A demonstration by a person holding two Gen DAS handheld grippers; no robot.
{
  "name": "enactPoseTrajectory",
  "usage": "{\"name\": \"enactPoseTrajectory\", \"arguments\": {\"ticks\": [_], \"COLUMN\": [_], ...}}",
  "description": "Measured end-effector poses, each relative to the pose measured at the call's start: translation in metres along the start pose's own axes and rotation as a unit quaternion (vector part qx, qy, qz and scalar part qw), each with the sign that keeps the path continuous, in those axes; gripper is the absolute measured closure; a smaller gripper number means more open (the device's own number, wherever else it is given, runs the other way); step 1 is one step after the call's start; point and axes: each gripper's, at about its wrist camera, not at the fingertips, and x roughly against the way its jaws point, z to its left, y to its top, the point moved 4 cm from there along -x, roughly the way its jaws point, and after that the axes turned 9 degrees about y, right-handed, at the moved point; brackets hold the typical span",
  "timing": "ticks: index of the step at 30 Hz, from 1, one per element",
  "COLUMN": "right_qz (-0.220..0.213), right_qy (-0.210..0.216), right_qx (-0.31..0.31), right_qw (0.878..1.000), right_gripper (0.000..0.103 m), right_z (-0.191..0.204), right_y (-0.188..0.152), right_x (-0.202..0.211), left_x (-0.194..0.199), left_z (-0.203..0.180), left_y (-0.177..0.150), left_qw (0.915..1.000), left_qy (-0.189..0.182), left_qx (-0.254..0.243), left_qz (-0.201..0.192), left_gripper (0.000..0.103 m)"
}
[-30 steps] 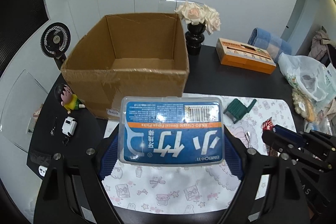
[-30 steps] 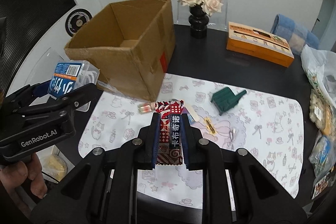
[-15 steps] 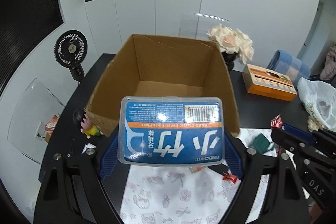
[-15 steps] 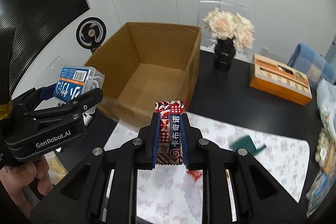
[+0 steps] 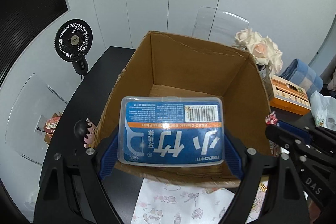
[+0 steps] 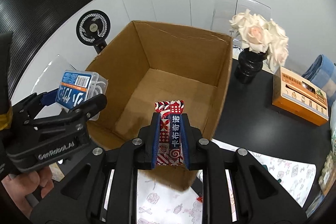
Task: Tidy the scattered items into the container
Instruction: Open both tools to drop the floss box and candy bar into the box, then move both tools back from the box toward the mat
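Two items are up in the air, one per claw. The floss box [image 5: 171,131], a clear plastic case with a blue label, is pinched across its width by the left claw [image 5: 171,140], whose blue pads press its two short sides; just past and below that claw's tips opens the carton [image 5: 189,68], so the box hangs at about the near rim, over the near part of the floor. The snack bar [image 6: 169,133], in a red patterned wrapper, is clamped upright in the right claw [image 6: 169,140], pads pressed on its long edges, its top end sticking out beyond the tips; ahead of and beneath those tips lies the carton [image 6: 168,68] floor, which shows bare brown cardboard wherever it can be seen. From the right wrist view the left claw [image 6: 69,98] sits off to the left, beside the carton's left wall, a hand [image 6: 27,182] gripping its handle. Behind both claws, lower down, is a patterned mat [image 5: 189,205]; to the right of the carton stand a vase of roses [image 6: 258,45] and an orange box [image 6: 300,96], and to its left a fan [image 5: 73,41] and a small doll [image 5: 87,130]. By my reading this is the drop-off step for both items. What comes next calls for each claw to be well inside the rim before spreading, so the case does not catch the near wall and tip out.
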Motion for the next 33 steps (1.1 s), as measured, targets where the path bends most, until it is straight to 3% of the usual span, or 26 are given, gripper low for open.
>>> {"name": "enactPoseTrajectory", "arguments": {"ticks": [14, 19, 20, 23, 24, 30, 33], "right_qz": [0.050, 0.044, 0.041, 0.035, 0.033, 0.019, 0.016], "right_qy": [-0.005, -0.021, -0.022, -0.021, -0.019, -0.029, -0.031], "right_qx": [-0.010, -0.008, -0.009, -0.011, -0.009, -0.002, 0.001], "right_qw": [0.999, 0.999, 0.999, 0.999, 0.999, 0.999, 0.999], "right_gripper": [0.084, 0.079, 0.075, 0.043, 0.038, 0.027, 0.025], "right_z": [-0.019, -0.022, -0.022, -0.022, -0.020, -0.018, -0.019], "right_y": [0.008, 0.005, 0.005, 0.005, 0.005, 0.006, 0.006], "right_x": [-0.055, -0.056, -0.055, -0.051, -0.048, -0.034, -0.027], "left_x": [-0.046, -0.048, -0.047, -0.045, -0.045, -0.040, -0.037], "left_z": [0.008, 0.009, 0.009, 0.009, 0.009, 0.010, 0.011], "left_y": [-0.001, -0.001, -0.001, -0.001, 0.000, 0.001, 0.001], "left_qw": [0.9990, 0.9988, 0.9988, 0.9987, 0.9987, 0.9987, 0.9989], "left_qy": [0.007, 0.009, 0.010, 0.010, 0.011, 0.014, -0.001], "left_qx": [0.007, 0.007, 0.007, 0.006, 0.006, 0.009, 0.014], "left_qz": [0.043, 0.048, 0.048, 0.049, 0.050, 0.049, 0.046], "left_gripper": [0.019, 0.019, 0.019, 0.019, 0.019, 0.002, 0.000]}}
